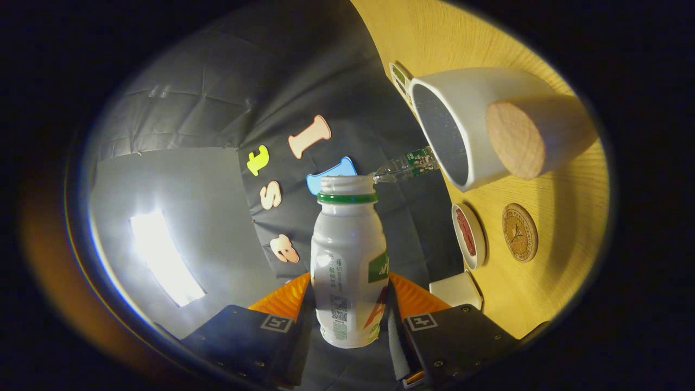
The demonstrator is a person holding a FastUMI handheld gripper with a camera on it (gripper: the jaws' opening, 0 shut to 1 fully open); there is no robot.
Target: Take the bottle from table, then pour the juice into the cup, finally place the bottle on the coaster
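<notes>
Wooden table point(548, 271) tilted beside claw point(350, 309) clamping bottle point(349, 260), base partly hidden.

A staged recording booth, not a lived-in room: dark creased cloth point(228, 108) hangs as wall right behind a light wooden bench point(559, 260), with one hard lamp glare point(163, 260) on it. Household bits sit on the bench: a mug point(461, 125), a small dish point(468, 237), a round coaster point(519, 232).
</notes>
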